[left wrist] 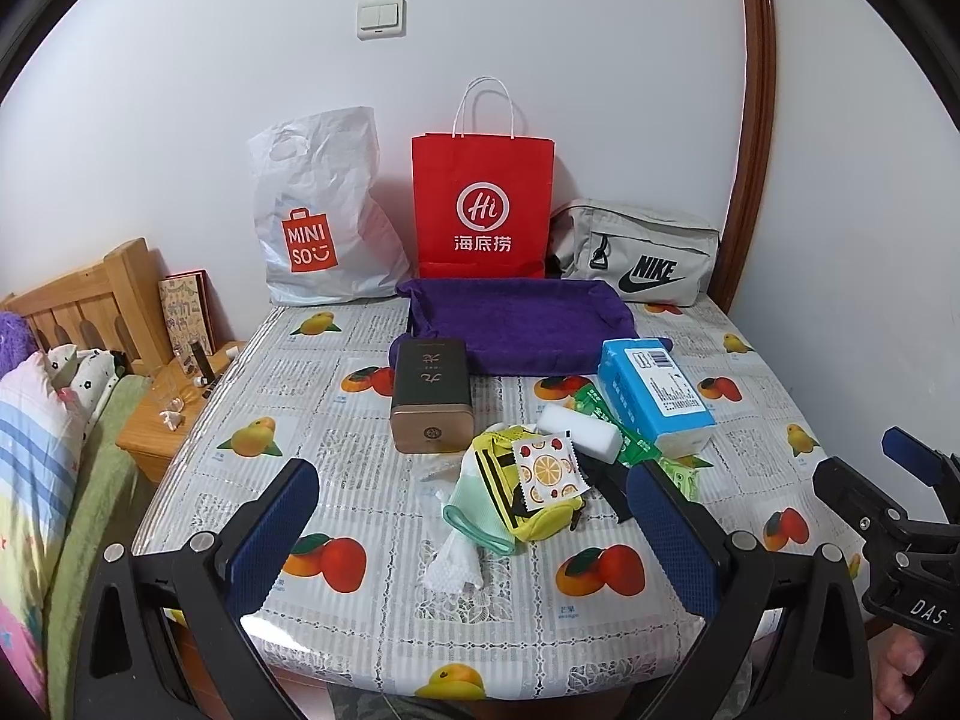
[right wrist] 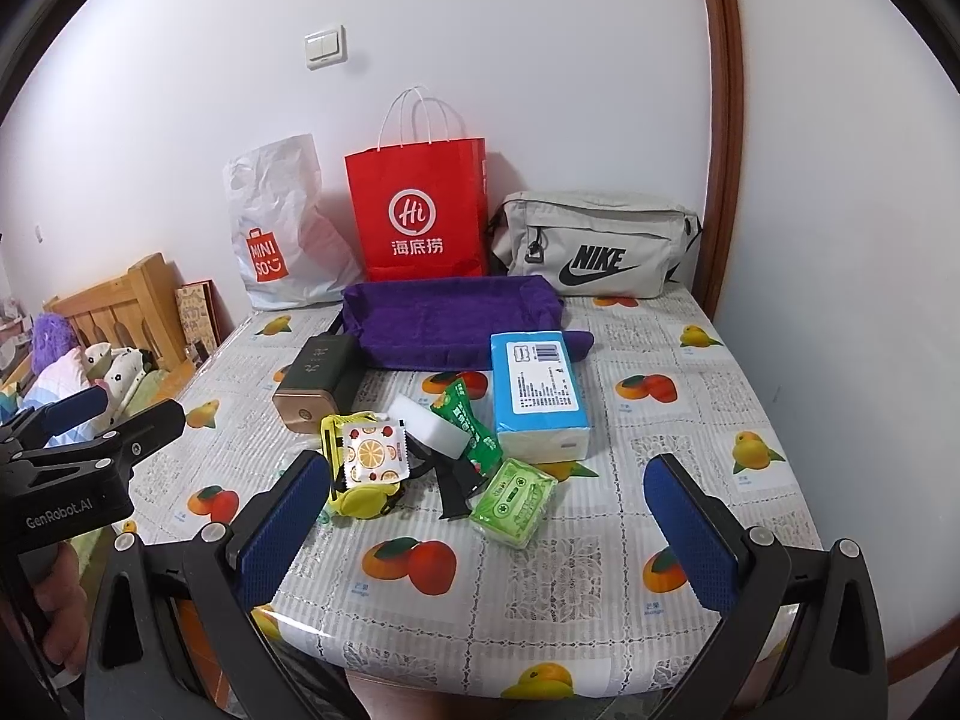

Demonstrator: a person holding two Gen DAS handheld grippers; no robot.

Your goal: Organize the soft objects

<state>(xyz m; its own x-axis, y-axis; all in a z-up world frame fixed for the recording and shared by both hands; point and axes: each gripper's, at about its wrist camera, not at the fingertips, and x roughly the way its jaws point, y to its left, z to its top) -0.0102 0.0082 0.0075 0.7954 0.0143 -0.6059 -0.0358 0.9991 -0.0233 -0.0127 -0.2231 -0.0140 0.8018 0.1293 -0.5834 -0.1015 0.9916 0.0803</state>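
1. While both claws hang spread and empty at the near edge, the left claw faces the pile at frame centre; the right claw sits beside it.
2. Soft things, namely the pouch, sponge and tissue pack, lie heaped mid-surface, likely awaiting the purple tray behind.
3. Bare surface at right and lower centre leaves approach room.

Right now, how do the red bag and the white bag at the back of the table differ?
The red paper bag stands stiff and square, while the white plastic bag is crumpled and slumps against the wall. The red paper bag has thin white cord handles; the white plastic bag has a cut-out hand hole. The red paper bag carries a white logo, the white plastic bag an orange one. Both stand upright by the wall, side by side.
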